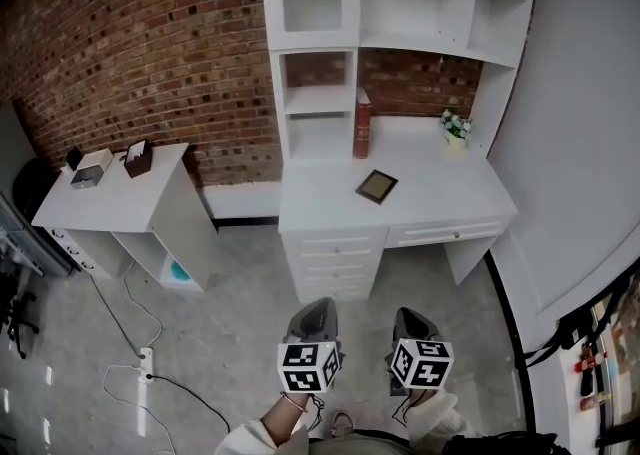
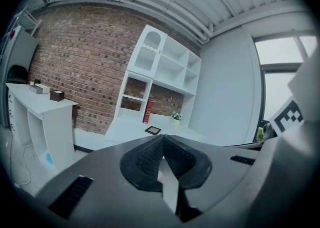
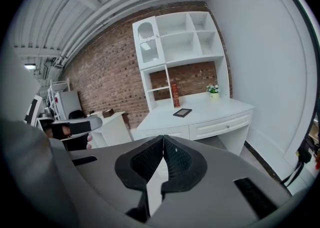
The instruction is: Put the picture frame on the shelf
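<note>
Only head view shows left hand-held gripper's (image 1: 318,309) cube (image 1: 308,366).

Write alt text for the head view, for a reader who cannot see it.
A dark picture frame lies flat on a white desk under white shelves, with a red book standing and a small plant beyond it. Nearer the camera, the left gripper and right gripper, both shut and empty, point toward the desk.

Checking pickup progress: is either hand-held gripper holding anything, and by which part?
Nothing: left hand-held gripper and right hand-held gripper are both shut and empty.
</note>
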Tool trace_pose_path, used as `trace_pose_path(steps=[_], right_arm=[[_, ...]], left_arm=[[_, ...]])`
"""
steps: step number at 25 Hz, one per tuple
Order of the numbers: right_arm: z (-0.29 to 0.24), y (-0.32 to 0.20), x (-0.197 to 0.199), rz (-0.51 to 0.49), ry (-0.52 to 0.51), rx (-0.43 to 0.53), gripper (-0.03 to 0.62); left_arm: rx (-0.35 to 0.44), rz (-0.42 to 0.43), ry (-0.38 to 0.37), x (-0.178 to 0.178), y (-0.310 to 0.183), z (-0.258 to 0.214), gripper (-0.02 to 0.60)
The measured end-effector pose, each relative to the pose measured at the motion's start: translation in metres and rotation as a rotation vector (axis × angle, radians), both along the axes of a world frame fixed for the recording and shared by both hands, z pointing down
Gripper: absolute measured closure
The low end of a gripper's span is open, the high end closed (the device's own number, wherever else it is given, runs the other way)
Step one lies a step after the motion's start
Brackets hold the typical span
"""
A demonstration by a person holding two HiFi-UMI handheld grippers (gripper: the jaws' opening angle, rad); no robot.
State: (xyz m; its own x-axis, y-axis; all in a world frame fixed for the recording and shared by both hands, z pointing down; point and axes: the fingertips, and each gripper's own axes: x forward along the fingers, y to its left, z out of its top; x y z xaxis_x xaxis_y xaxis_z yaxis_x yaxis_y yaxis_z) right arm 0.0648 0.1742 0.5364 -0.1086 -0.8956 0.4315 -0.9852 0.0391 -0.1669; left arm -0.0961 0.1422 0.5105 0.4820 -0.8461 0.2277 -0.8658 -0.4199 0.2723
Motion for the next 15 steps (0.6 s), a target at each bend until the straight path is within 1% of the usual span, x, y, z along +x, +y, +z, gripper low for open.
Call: trace_pose_path(steps=[8,13,15], right_arm=[[0.023,-0.034,0.039,0.041,-0.009,-0.061,0.569],[0.033,-0.061,0.040,0.038,-0.008,-0.081,0.569],[0.036,-0.075,0.039,0.045,-0.012,-0.081,0.571]], left_arm=[[0.004,0.027,-0.011,0.024,-0.043,0.005,0.574],[-0.022,0.036,0.002,0.031,-0.074,0.015,0.574],[-0.016,0.053,-0.001,0.034,-0.092,0.017,0.574]])
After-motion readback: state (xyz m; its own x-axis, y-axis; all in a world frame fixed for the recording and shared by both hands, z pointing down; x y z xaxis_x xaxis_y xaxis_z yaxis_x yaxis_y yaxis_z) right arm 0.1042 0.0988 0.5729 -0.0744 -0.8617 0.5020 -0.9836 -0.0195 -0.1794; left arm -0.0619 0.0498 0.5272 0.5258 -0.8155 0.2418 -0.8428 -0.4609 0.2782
